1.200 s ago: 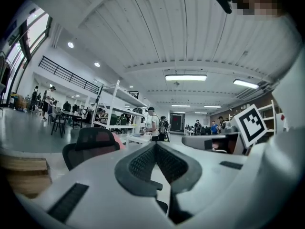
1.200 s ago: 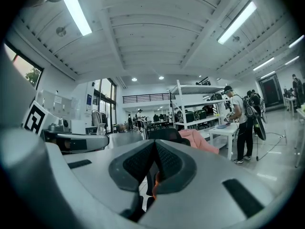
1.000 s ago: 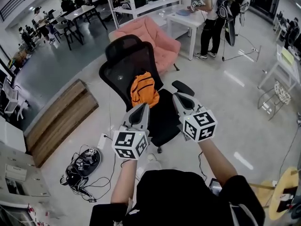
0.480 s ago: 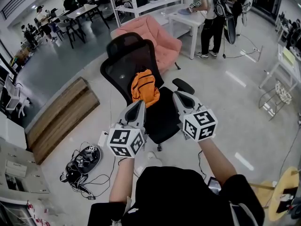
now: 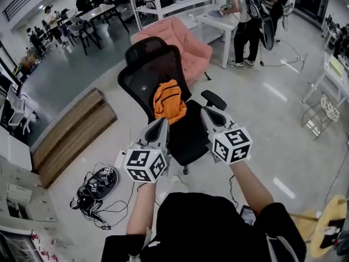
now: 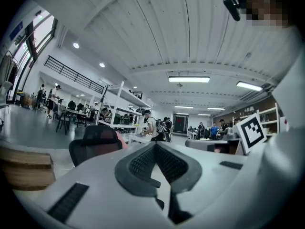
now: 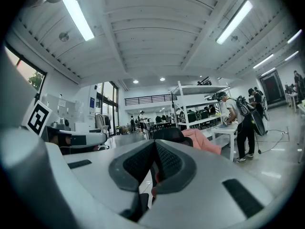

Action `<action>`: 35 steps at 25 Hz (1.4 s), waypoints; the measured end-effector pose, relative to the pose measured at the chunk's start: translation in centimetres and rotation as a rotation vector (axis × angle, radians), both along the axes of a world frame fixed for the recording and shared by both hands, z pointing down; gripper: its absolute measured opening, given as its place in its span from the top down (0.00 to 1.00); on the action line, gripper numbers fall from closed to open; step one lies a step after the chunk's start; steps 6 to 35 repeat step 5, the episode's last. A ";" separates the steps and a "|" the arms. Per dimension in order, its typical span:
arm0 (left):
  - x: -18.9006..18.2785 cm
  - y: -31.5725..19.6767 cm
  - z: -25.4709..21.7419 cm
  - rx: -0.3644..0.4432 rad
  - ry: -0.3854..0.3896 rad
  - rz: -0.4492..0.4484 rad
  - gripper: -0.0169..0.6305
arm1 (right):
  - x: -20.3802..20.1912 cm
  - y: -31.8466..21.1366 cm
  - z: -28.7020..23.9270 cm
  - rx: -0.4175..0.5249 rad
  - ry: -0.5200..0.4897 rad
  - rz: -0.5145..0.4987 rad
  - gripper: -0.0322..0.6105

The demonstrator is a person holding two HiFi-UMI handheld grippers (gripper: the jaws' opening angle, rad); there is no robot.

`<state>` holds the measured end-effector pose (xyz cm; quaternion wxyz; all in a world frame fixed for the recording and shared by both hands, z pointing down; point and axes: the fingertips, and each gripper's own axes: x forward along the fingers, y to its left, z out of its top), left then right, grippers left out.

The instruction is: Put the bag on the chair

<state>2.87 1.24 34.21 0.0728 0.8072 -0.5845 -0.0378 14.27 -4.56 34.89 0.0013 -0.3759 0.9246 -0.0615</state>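
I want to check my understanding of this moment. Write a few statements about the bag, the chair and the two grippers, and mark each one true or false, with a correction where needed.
1. The orange bag rests on the seat of the black chair. True.
2. The left gripper holds the bag. False: its jaws are together on nothing, and the bag sits apart from it on the chair.
3. The right gripper has its jaws wide apart. False: its jaws are together, with nothing between them.
4. A pink cushioned seat stands behind the chair. True.
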 end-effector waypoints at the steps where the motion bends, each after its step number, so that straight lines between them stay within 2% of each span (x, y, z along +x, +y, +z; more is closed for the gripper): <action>1: 0.0 0.0 0.1 -0.001 -0.005 -0.002 0.96 | 0.1 0.0 0.1 -0.002 -0.001 0.001 0.95; 35: -0.1 -0.1 0.6 -0.007 -0.009 -0.011 0.96 | 0.3 -0.1 0.3 -0.006 -0.001 0.003 0.95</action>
